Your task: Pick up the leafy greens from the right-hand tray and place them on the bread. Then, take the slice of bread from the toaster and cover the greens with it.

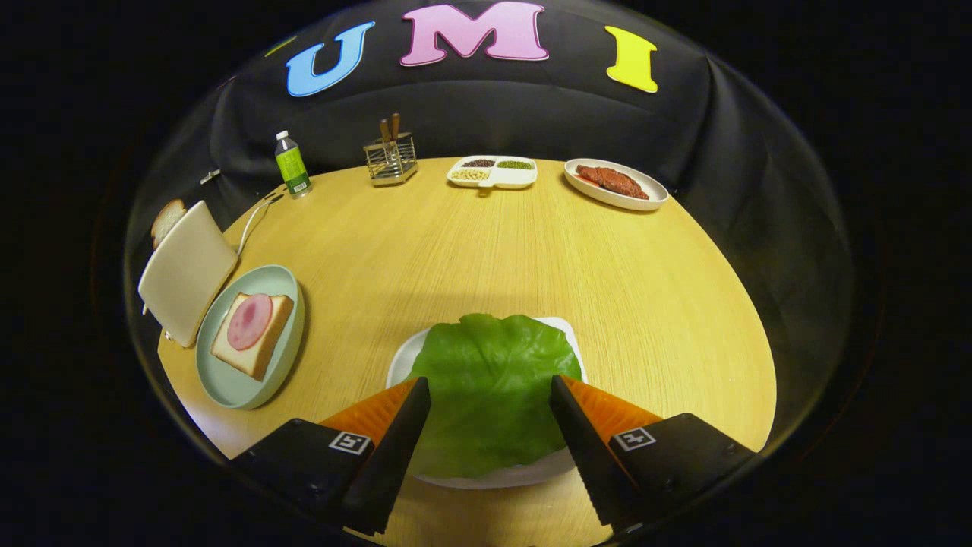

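gripper view: the gripper (490,387) hangs over the near part of a round wooden table (486,251), its 2 fingers spread wide apart and gripping nothing. between the fingers lies a lettuce leaf (490,387), flat on a white tray (402,357) whose rim shows past the leaf at 10 o'clock and at 6 o'clock. whether the fingertips touch the leaf cannot be told.

at 9 o'clock from the leaf, well apart, sits a pale green plate (228,380) carrying 1 slice of bread (254,346) topped with a round pink slice of ham (249,320). just beside that plate, at its 10 o'clock, stands a cream toaster (186,270) with a bread slice (167,220) upright in its slot; a white cord (254,220) runs from it.

far side of the table, 11 o'clock to 1 o'clock: a green-labelled bottle (291,163), a wire utensil rack (390,159) with 2 wooden handles, a white divided dish (492,172) of beans in 3 compartments, and a white oval plate (615,184) of reddish-brown meat.
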`<state>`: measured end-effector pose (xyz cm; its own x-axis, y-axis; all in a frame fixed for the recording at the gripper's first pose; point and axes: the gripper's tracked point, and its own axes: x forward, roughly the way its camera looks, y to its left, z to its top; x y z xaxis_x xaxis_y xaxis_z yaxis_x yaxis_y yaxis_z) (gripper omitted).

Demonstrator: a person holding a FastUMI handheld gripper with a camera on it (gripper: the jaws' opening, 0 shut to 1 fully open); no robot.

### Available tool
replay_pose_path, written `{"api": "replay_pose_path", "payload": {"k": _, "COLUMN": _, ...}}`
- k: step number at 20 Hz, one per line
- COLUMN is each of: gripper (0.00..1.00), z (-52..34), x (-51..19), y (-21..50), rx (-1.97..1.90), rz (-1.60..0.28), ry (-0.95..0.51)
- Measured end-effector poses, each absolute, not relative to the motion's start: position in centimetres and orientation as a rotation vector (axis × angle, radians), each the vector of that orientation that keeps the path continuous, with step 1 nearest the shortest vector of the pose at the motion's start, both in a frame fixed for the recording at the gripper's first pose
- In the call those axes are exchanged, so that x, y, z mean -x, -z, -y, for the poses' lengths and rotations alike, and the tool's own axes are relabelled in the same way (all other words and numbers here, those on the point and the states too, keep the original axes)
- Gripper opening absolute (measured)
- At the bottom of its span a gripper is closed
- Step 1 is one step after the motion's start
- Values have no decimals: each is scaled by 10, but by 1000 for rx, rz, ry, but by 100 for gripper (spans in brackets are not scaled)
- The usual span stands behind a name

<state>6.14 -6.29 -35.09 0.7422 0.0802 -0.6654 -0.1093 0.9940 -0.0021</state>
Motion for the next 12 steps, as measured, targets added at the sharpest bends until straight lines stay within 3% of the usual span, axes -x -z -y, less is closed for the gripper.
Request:
{"api": "replay_pose_path", "payload": {"k": 10, "gripper": 97, "z": 62, "x": -63, "y": 354, "rx": 58, "rz": -742, "ry": -131}}
{"api": "replay_pose_path", "payload": {"k": 12, "gripper": 80, "z": 63, "x": -63, "y": 354, "rx": 61, "rz": -750, "ry": -141}}
